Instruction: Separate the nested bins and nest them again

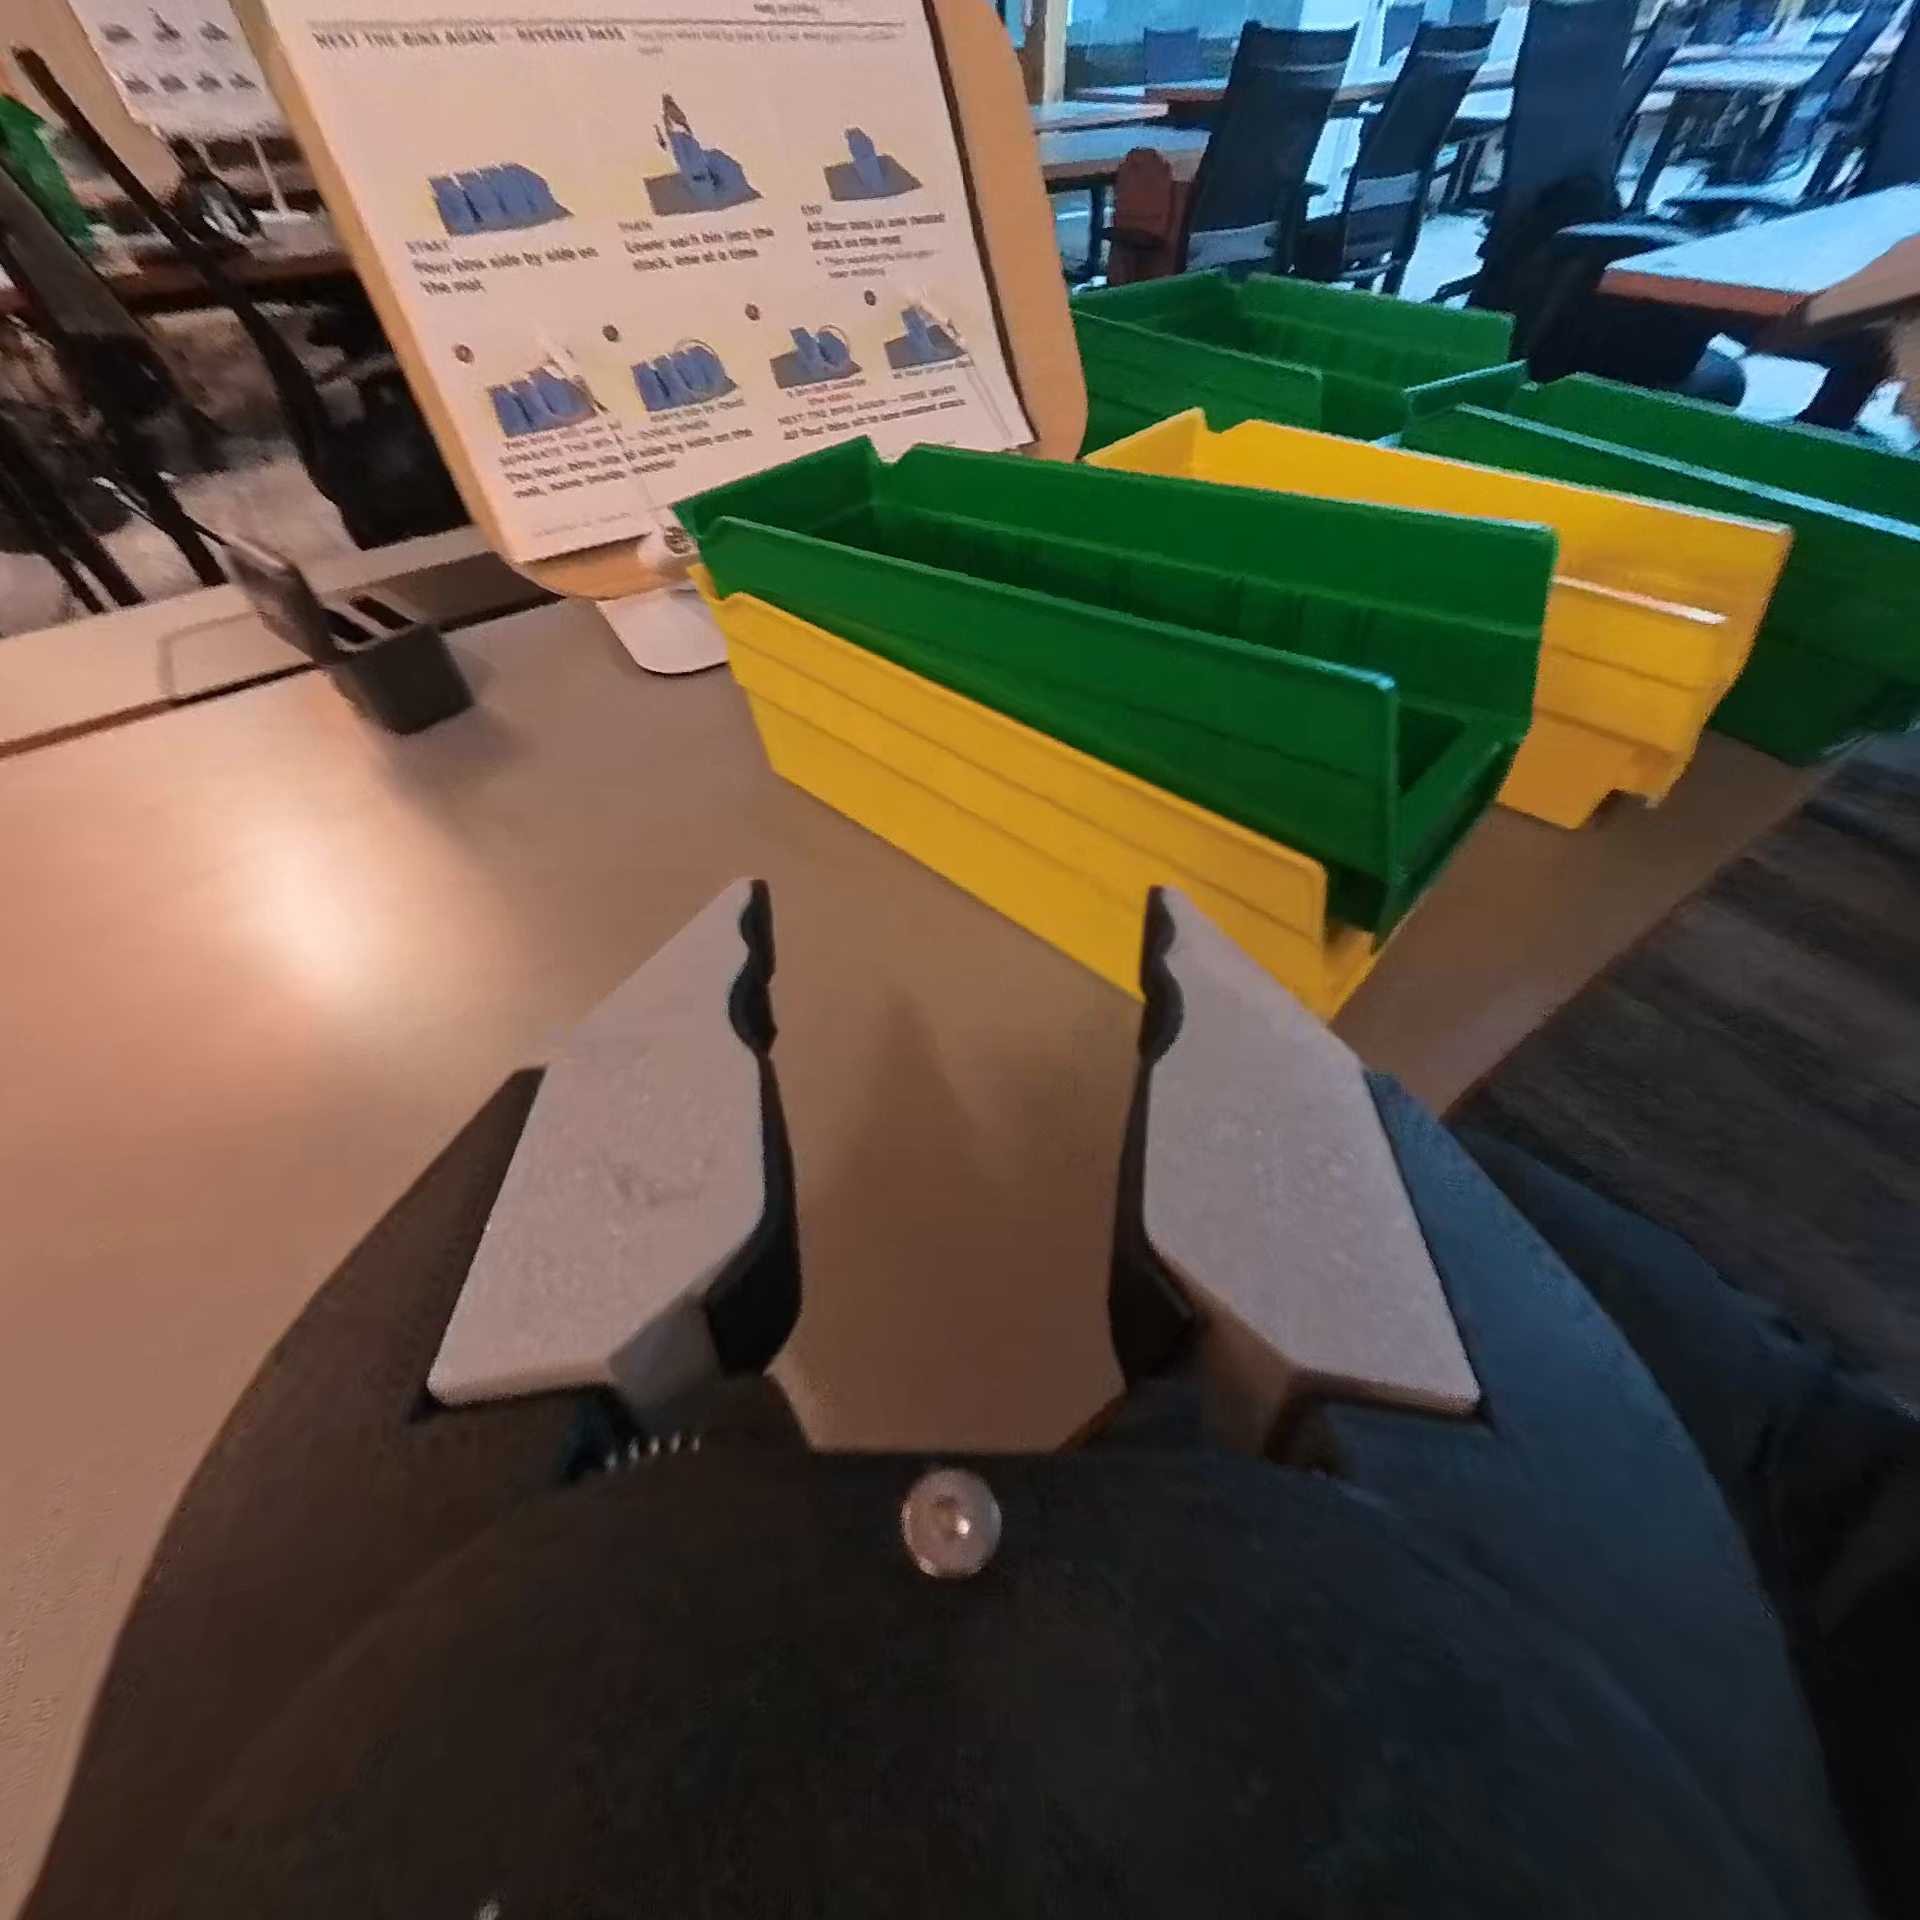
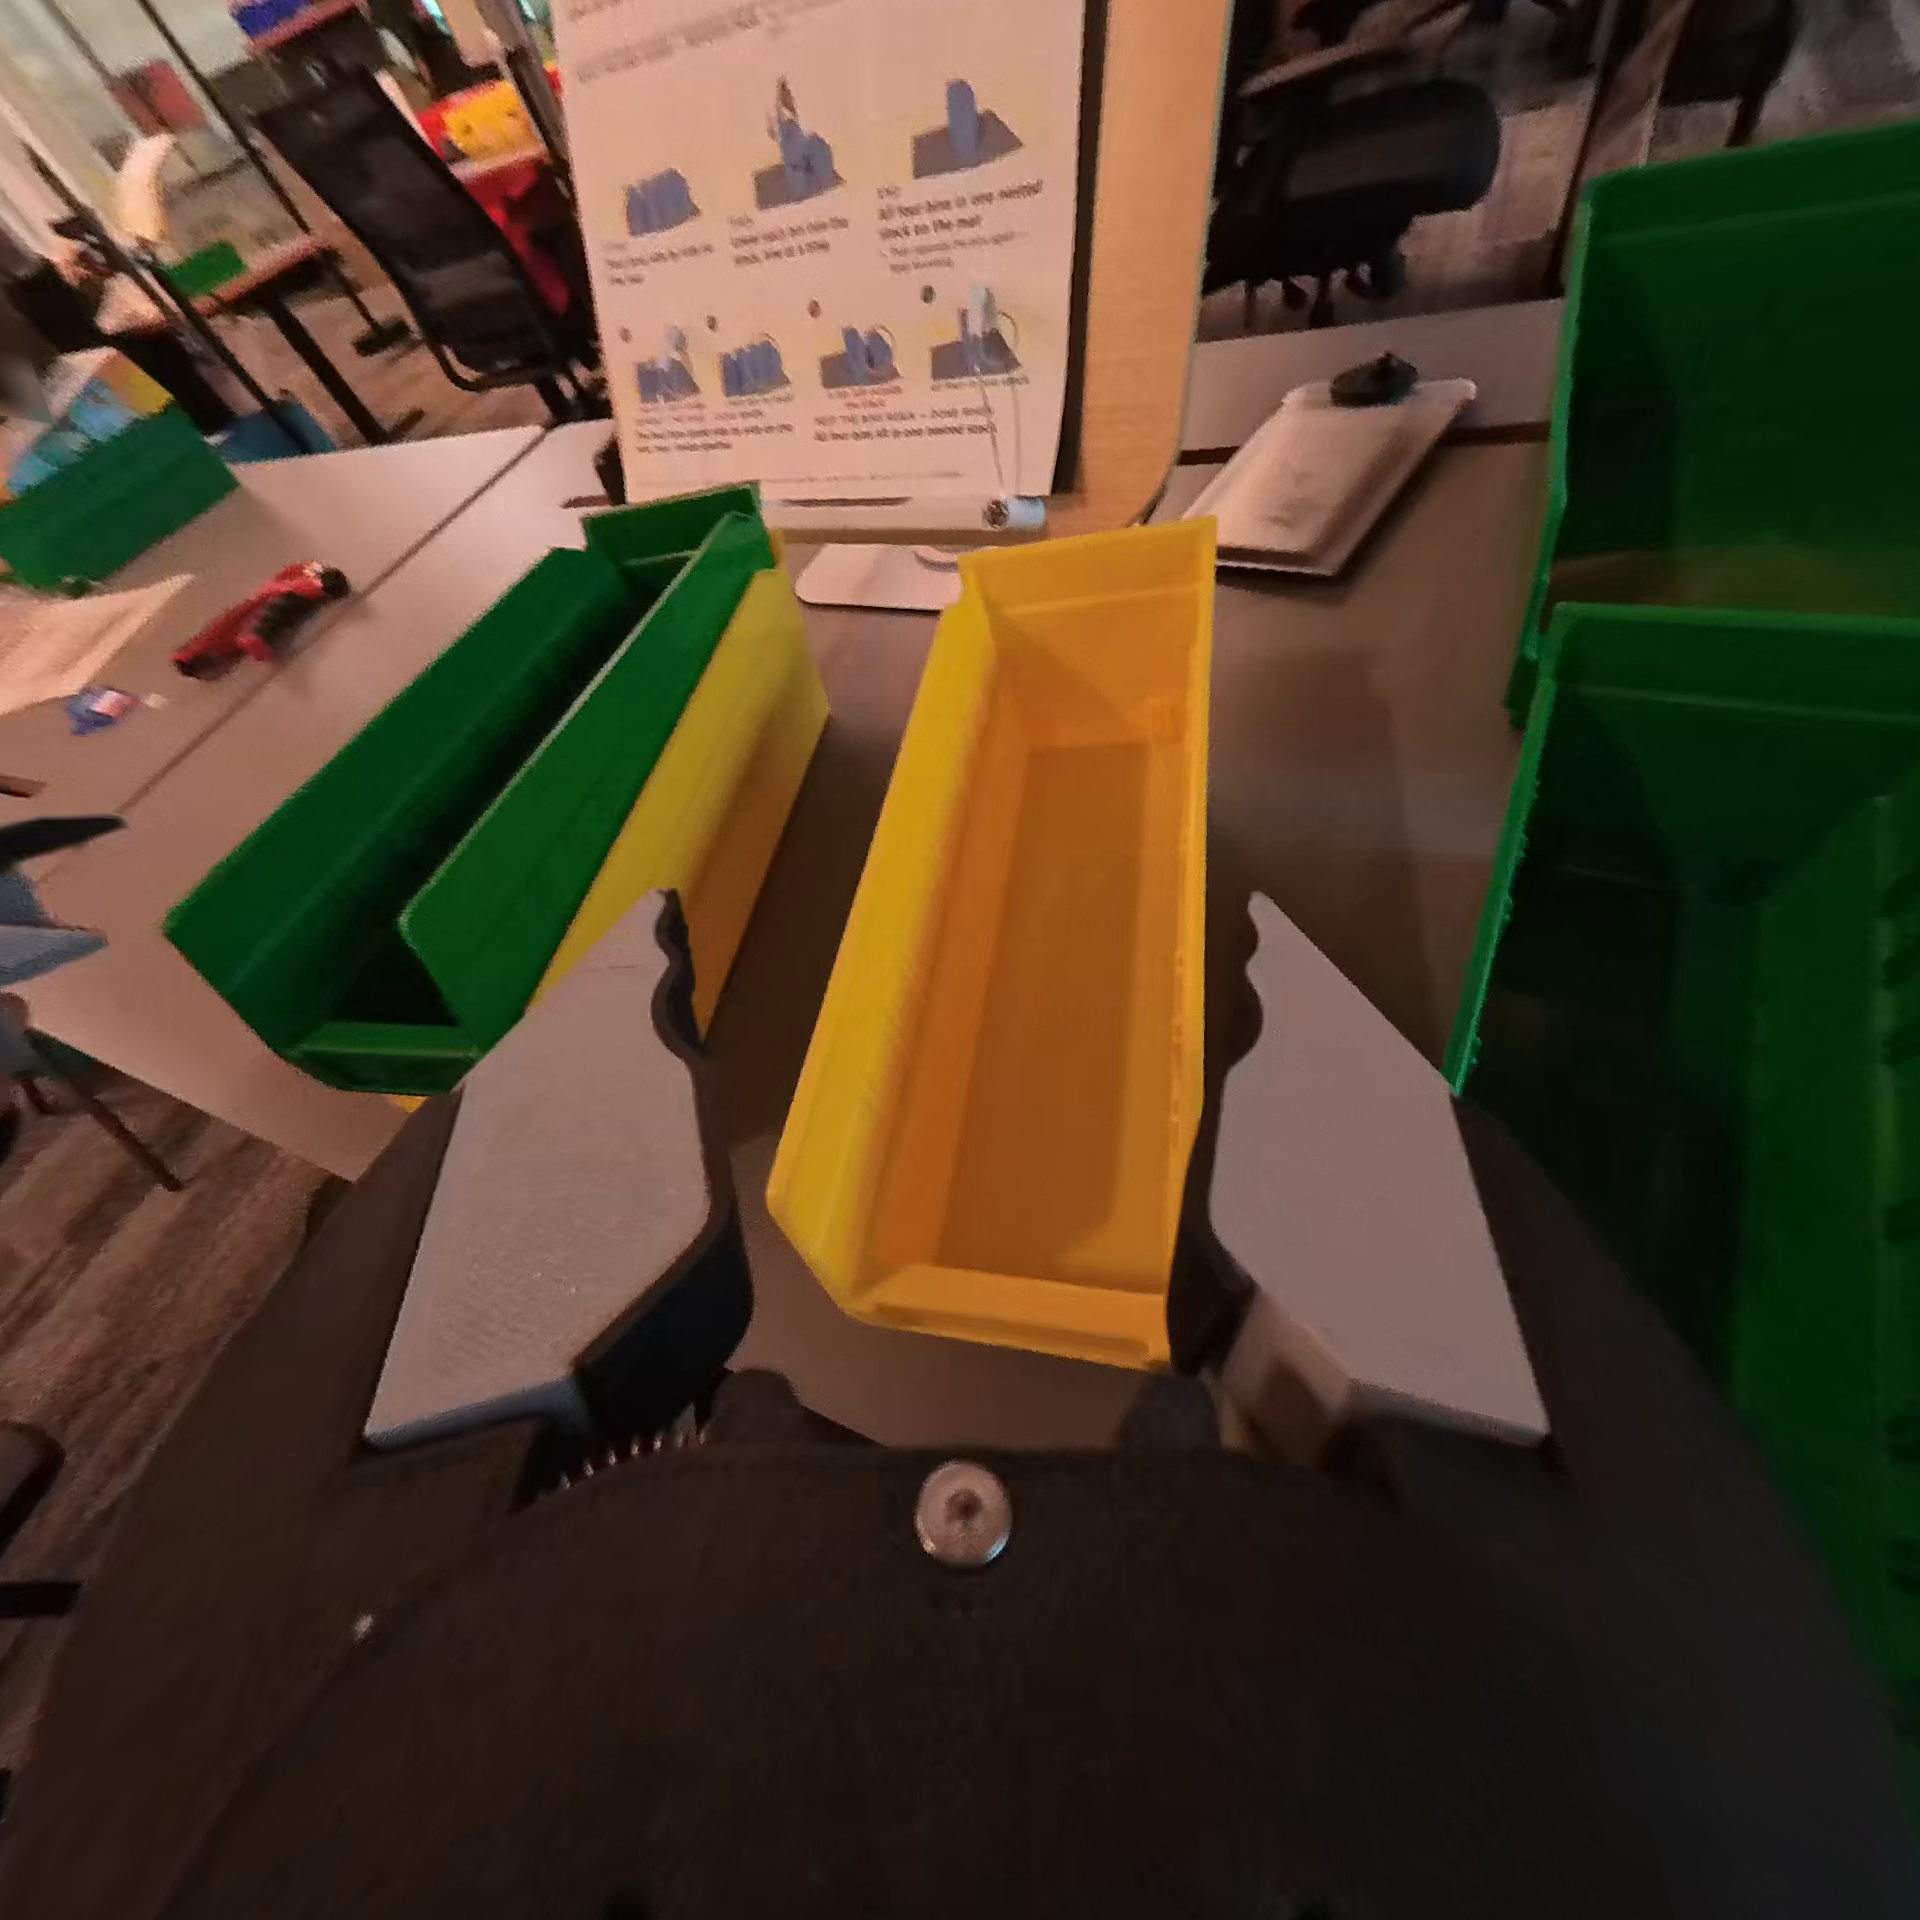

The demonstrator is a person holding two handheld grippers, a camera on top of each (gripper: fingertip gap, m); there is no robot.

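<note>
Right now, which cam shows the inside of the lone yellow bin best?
Right wrist view: the lone yellow bin lies lengthwise between the open fingers of the right hand-held gripper, and its bare floor shows. The left wrist view shows only its side wall and rim, behind the green bin nested in yellow.

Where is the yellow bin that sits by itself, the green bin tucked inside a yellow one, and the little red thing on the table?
lone yellow bin (image 2: 1039, 935): right wrist view, inner floor.
nested green bin (image 2: 343, 862): right wrist view, outer left wall.
red thing (image 2: 260, 616): right wrist view, its middle.
</note>
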